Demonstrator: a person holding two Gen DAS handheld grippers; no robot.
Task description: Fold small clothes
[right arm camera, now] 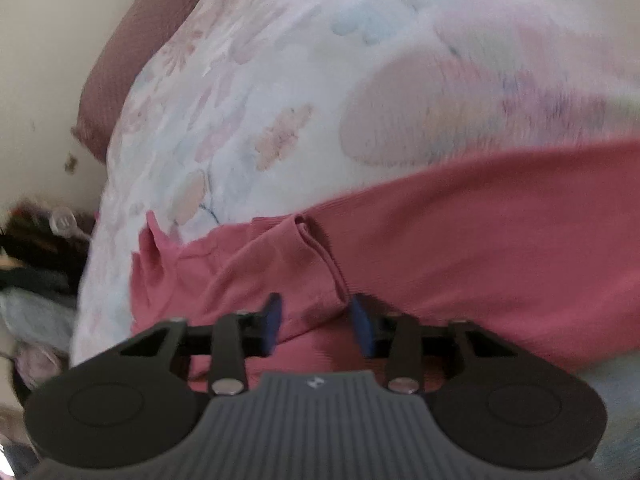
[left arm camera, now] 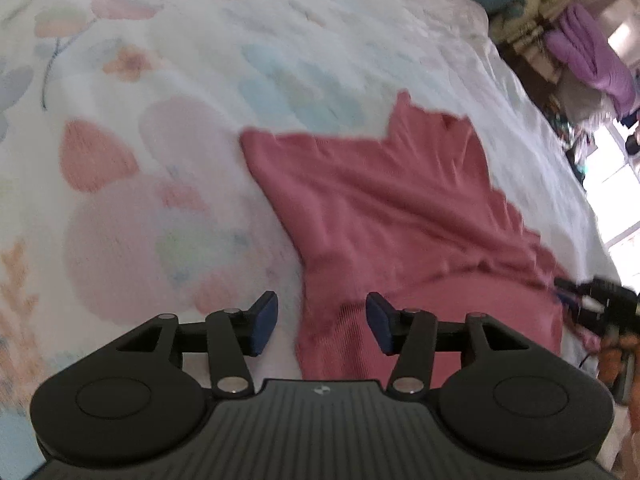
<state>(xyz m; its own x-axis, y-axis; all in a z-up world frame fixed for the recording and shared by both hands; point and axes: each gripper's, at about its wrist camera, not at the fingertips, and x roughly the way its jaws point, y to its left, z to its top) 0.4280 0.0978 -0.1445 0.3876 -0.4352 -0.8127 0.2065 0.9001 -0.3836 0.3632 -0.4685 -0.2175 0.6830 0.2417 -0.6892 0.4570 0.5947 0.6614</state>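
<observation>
scene: pink garment point(left arm camera: 400, 216) lies spread on floral bed point(left arm camera: 160, 80), centre-right of frame | left gripper point(left arm camera: 322, 326) spread, empty | right gripper point(right arm camera: 316, 322) spread around a fabric ridge | risk: we may pinch two layers, so the fold bunches

My left wrist camera looks forward and down over its fingers, close above the pink garment point(left arm camera: 400, 208) on the floral bedspread point(left arm camera: 160, 80). My right one sits closer, facing the wall point(right arm camera: 44, 80); both share garment and bedspread.
</observation>
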